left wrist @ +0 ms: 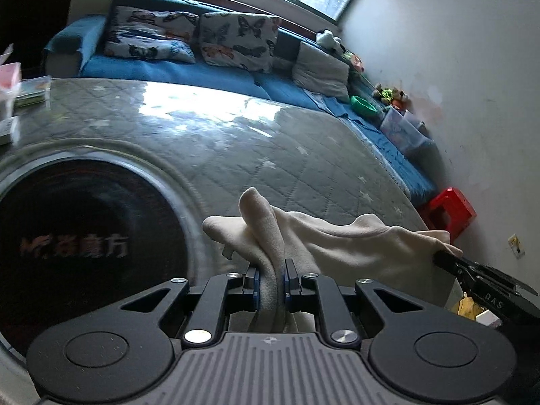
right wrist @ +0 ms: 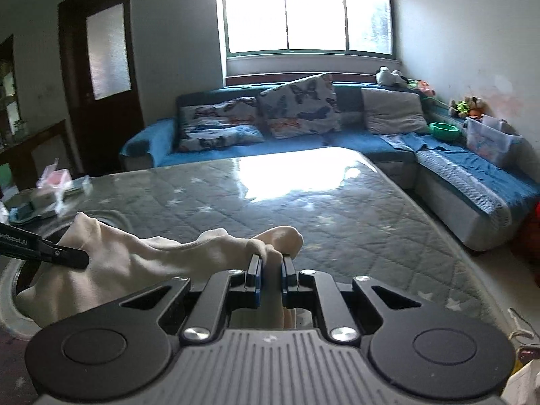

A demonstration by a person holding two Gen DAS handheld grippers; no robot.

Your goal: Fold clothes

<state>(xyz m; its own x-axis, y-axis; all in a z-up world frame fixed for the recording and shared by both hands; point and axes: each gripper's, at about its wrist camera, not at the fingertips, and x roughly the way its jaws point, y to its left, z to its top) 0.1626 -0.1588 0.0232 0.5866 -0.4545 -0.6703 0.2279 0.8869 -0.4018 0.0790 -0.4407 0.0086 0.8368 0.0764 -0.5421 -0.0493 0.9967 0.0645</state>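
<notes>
Clearly the folding has barely begun: the cream garment point(left wrist: 337, 246) hangs stretched between the two grippers, held up above the near edge of the table point(left wrist: 236, 135) rather than lying flat on it. The left gripper point(left wrist: 272, 278) is clamped on a bunched fold of the cloth, its blue pads pressing the fabric from both sides, and the right gripper point(right wrist: 271, 270) is likewise pinched tight on another bunch of the same garment. In the left wrist view the right gripper shows at the far right, gripping the cloth's edge; in the right wrist view the left one shows at the left doing the same.

No neat crease or finished fold can be seen; the cloth sags and wrinkles between the two grips. Judging from this, what remains is nearly everything: laying the garment down on the quilted, glossy table top, smoothing it, and making the folds. The sofa point(right wrist: 236, 148) with cushions lies beyond, on the far side.
</notes>
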